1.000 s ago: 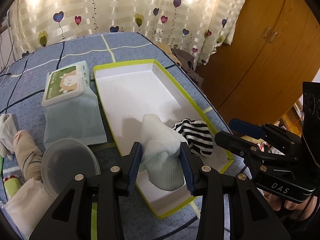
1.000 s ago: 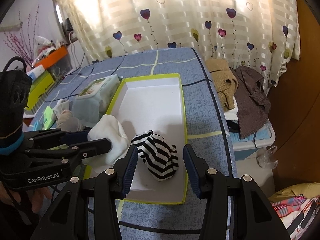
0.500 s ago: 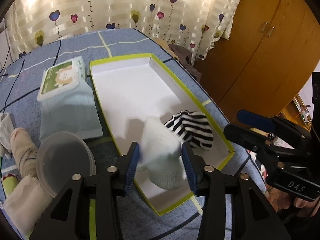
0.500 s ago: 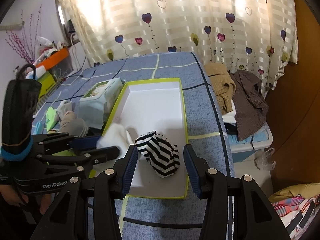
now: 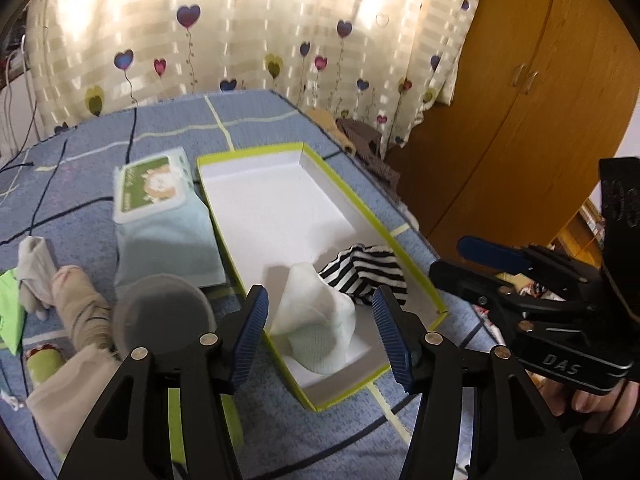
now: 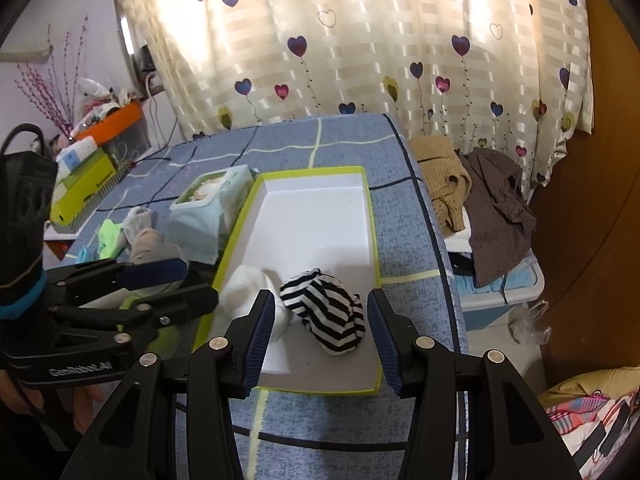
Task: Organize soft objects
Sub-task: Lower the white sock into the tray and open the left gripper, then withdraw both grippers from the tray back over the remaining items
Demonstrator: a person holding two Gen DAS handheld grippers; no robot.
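A long shallow box (image 5: 416,264) with a green rim and a white floor lies on the blue bed cover (image 5: 160,140). Its long side runs from near to far, toward the heart curtain (image 5: 280,32).

Two soft things lie in the near end of the box. The white sock (image 5: 316,320) is crumpled, with its pale blue mesh part at the near end and a white flap sticking up. Just to its right, and touching it, lies the black and white striped sock (image 5: 366,276), rolled into a lump.

The left gripper (image 5: 324,332) hangs over the white sock. Its jaws are opening and spread wide, and the blue pads (image 5: 250,330) do not touch the sock. The right gripper (image 6: 320,328) hangs over the striped sock with its jaws spread and nothing pinched.

The left wrist view shows things left of the box: a pack of wet wipes (image 5: 156,216), a round clear lid (image 5: 162,316), and more socks (image 5: 76,304). It also shows a brown wardrobe (image 5: 540,100).

Only the right wrist view shows the clothes (image 6: 472,192) heaped past the bed's right edge, and a yellow-green box (image 6: 84,188) on the far left.
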